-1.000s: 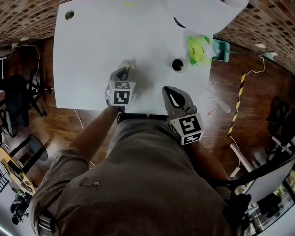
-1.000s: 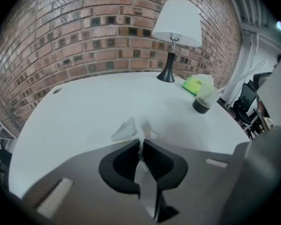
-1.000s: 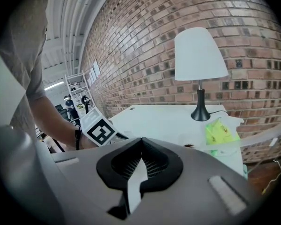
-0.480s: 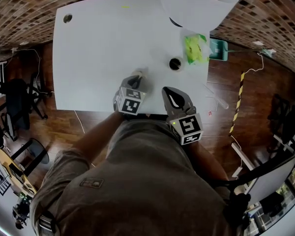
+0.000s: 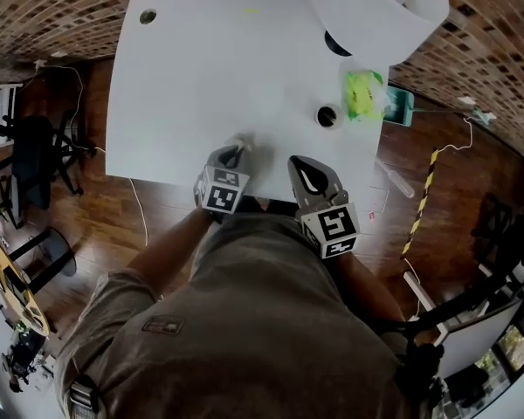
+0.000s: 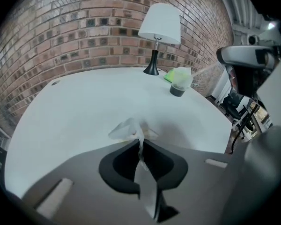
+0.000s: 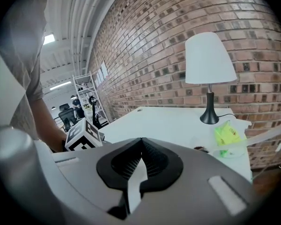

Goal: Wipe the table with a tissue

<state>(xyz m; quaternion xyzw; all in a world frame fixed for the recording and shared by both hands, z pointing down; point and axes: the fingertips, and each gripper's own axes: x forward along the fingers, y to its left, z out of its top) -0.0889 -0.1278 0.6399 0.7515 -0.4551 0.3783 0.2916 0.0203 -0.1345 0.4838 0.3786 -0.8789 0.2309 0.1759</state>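
Head view: crumpled tissue (image 5: 242,140), smooth table (image 5: 201,77)

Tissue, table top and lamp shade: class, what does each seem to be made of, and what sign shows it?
Tissue: thin soft paper, matt; it crumples and looks translucent.
Table top: smooth white surface, probably laminate or painted board; even, faintly sheened.
Lamp shade: matt white, likely fabric or paper; no gloss.

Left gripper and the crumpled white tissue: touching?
Touching. The left gripper view shows the left gripper with its jaws pinched shut on the crumpled white tissue, which bunches out past the tips.
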